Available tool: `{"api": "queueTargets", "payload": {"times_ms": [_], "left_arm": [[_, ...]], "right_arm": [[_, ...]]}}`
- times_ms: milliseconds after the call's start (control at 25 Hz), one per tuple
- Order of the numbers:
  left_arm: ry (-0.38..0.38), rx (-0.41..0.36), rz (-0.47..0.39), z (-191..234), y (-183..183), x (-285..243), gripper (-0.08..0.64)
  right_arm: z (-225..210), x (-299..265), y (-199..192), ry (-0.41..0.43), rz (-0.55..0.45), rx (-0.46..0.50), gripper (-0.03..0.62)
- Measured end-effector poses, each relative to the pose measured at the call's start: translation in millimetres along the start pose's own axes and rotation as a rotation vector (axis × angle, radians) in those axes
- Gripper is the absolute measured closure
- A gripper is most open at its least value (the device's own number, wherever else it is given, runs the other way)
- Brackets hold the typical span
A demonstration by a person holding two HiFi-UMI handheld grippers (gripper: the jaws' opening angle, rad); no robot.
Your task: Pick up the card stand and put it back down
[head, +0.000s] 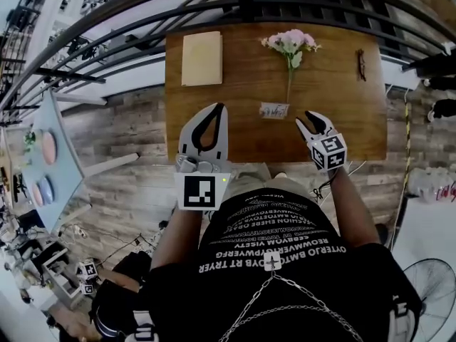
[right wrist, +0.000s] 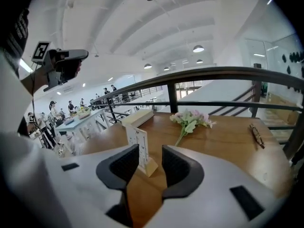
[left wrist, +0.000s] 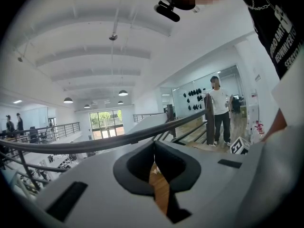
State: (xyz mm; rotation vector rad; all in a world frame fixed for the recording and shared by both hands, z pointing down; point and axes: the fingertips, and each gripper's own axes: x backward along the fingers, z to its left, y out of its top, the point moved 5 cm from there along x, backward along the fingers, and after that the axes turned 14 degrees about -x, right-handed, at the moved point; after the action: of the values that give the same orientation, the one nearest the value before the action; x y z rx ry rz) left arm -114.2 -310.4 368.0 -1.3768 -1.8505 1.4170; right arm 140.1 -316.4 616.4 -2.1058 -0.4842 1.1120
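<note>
Near the front edge of the wooden tabletop (head: 335, 120): the card stand (head: 274, 110), upright on a pale wooden base, just below the stem end of the pink flowers (head: 291, 43). Touched by neither tool.

From the right gripper view, sits in line with the gap of the right tool (right wrist: 150, 152), just past the tips and closer to the left-hand jaw, with no contact visible. Jaws there spread to a moderate width, gripping nothing. In the head view, hovering just right of the card stand and apart from it: the same right tool (head: 314, 122).

Over the near-left part of the tabletop, left of the stand: the left tool (head: 216, 112). Jaws pressed together at the tips, an oval opening behind them, nothing caught between.

Farther back: a cream book (head: 201, 58) lying flat at the left, glasses (head: 361, 64) at the right. Beyond the far edge, a black railing (head: 285, 6).
</note>
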Motion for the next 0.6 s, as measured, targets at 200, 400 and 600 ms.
{"api": "queueTargets", "payload": {"times_ms": [200,400,600], "left_arm": [[-0.006,0.008,0.025,4,-6,-3,0.534],[-0.018,-0.005,0.037,12,-13,-6,0.534],[-0.014,0.013,0.052,18,-19,-5,0.534]], "right_arm": [[-4,-25,-19,0.014,0.062,-0.013,0.434],[-6,-52,-35,0.031,0.119,-0.044,0.433],[-6,-71,-46,0.033,0.174,-0.019,0.422]]}}
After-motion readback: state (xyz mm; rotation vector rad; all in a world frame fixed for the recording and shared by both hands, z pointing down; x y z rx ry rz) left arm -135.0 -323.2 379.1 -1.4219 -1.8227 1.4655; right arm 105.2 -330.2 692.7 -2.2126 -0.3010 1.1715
